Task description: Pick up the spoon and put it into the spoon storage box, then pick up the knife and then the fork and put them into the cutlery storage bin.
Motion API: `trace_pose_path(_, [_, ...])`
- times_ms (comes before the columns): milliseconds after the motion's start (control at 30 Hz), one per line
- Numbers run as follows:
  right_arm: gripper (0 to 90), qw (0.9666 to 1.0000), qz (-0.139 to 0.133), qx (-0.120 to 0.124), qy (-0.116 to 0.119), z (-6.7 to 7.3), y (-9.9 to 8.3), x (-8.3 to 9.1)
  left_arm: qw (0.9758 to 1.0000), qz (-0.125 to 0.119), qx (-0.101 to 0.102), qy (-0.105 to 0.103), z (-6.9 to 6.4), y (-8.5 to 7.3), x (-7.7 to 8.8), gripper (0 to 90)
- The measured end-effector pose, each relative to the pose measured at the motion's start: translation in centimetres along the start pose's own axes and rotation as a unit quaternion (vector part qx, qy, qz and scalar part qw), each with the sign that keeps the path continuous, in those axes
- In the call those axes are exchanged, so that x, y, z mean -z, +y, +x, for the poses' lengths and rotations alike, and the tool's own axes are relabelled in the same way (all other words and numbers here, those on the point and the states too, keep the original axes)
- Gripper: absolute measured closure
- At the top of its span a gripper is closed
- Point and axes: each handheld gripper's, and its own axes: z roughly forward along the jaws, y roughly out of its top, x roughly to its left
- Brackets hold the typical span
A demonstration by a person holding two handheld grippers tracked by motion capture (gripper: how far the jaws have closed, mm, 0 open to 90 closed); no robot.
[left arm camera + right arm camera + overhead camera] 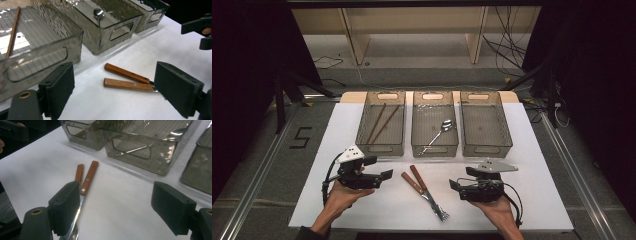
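Forks (pixel 426 192), two w/ wooden handles, lay crossed on white table (pixel 532 200) betw. both grippers, near middle bin (pixel 434 148). Left gripper (pixel 384 175) and right gripper (pixel 453 185) were wide open, empty. Judged pre-grasp; next: close on one handle.

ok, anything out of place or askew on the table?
Mostly tidy. Two wooden-handled forks lie loose on the white table between the left gripper and right gripper, crossing near their tines instead of sitting in a bin. The right bin looks empty. No spills or damage visible.
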Motion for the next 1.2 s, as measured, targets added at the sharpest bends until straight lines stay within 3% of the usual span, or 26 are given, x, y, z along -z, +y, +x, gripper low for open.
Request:
trace_pose_path(200, [24.1,0.9999,0.01,0.008,0.009,0.7,0.4,-1.1,0.9997,-0.004,-0.018,0.016,-0.3,-0.8,0.6,15.9])
trace_pose_path(633, [24.0,0.9993,0.031,0.011,0.017,1.3,1.2,-2.8,0.9999,-0.009,0.007,0.013,0.2,-2.0,1.4,15.4])
trace_pose_path(967, [23.9,0.999,0.04,0.008,0.016,1.1,2.1,-3.5,0.9998,-0.012,0.005,0.016,0.0,-2.3,1.7,15.2])
trace_pose_path(1200, [25.2,0.9973,0.069,0.016,0.02,1.7,3.4,-4.6,0.9997,-0.018,0.009,0.014,0.1,-2.5,1.9,15.1])
